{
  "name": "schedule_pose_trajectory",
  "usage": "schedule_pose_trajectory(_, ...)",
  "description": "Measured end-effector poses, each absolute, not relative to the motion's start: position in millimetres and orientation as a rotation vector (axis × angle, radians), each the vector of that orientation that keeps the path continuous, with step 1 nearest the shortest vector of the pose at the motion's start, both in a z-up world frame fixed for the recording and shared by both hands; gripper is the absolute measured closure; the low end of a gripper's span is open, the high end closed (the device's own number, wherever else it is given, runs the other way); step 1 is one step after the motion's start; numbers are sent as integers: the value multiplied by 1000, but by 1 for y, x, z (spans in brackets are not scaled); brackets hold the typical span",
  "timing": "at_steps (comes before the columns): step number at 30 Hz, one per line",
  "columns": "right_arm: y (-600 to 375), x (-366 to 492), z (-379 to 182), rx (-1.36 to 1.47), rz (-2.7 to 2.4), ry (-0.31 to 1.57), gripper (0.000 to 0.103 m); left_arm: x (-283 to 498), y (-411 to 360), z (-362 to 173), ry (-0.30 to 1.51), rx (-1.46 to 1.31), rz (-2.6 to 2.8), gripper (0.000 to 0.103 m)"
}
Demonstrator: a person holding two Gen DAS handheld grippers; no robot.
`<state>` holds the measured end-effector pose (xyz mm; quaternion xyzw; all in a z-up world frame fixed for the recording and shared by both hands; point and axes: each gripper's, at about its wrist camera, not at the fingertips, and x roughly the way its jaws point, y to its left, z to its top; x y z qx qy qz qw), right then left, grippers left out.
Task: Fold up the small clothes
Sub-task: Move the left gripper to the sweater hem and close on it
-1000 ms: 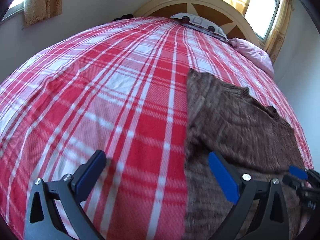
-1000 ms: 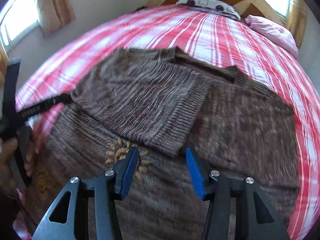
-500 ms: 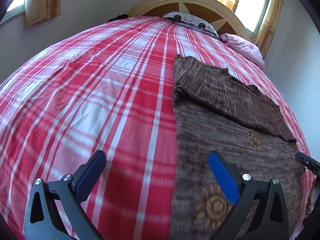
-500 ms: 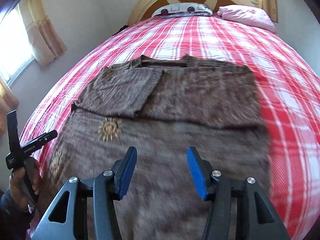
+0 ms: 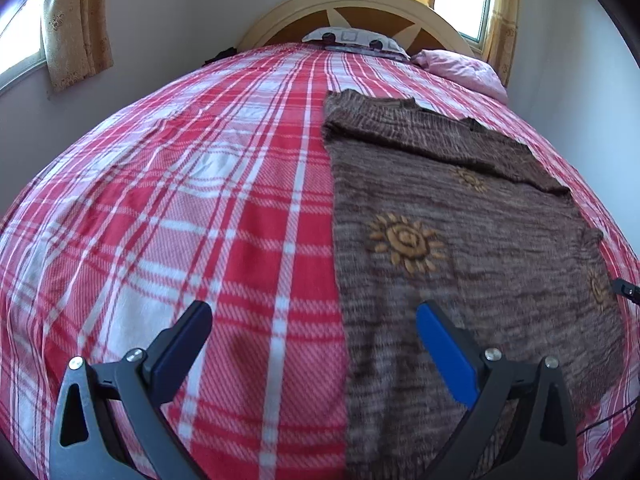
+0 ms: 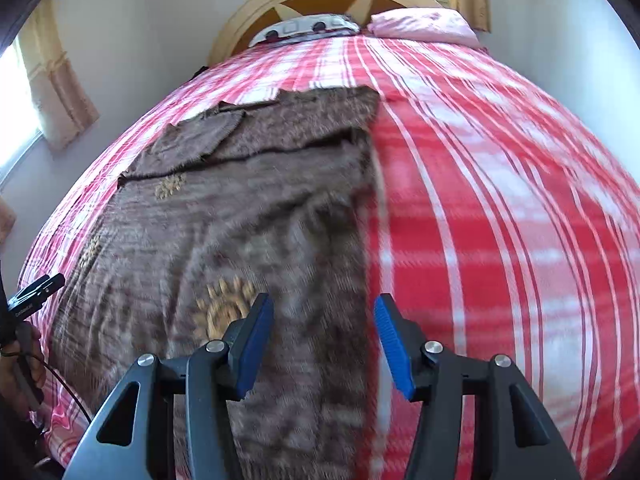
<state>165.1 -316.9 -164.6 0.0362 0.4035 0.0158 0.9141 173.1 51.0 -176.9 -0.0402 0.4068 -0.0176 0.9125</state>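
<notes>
A brown knitted sweater with yellow sun motifs (image 5: 460, 216) lies flat on the red plaid bed, sleeves folded across its upper part; it also shows in the right wrist view (image 6: 248, 208). My left gripper (image 5: 316, 344) is open and empty, low over the sweater's left edge near the hem. My right gripper (image 6: 322, 340) is open and empty, over the sweater's right edge near the hem. The tip of the right gripper shows at the far right of the left wrist view (image 5: 626, 290), and the left gripper in a hand at the left of the right wrist view (image 6: 32, 296).
The red and white plaid blanket (image 5: 180, 200) covers the whole bed. A patterned pillow (image 5: 352, 38) and a pink pillow (image 5: 460, 68) lie against the wooden headboard (image 5: 360, 4). Curtained windows stand on both sides.
Both grippers have pulled back toward the foot of the bed and apart, left to the sweater's left edge, right to its right edge. The sweater lies still with its sleeves folded in.
</notes>
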Motion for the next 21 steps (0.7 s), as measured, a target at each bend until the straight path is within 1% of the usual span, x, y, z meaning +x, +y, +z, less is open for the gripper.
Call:
schedule_pose_trajectory(10, -321, 117, -178, 90, 33, 844, 49, 132, 29, -186, 887, -1, -77, 0)
schedule_pose_trajectory(17, -317, 89, -187, 100, 26, 837, 49, 111, 33, -186, 888, -22, -92, 0)
schedule_pose_trajectory(19, -319, 84, -188, 122, 34, 834, 49, 108, 34, -188, 894, -31, -97, 1)
schedule_pose_trajectory(21, -322, 82, -188, 148, 41, 834, 49, 102, 35, -189, 895, -46, -99, 3)
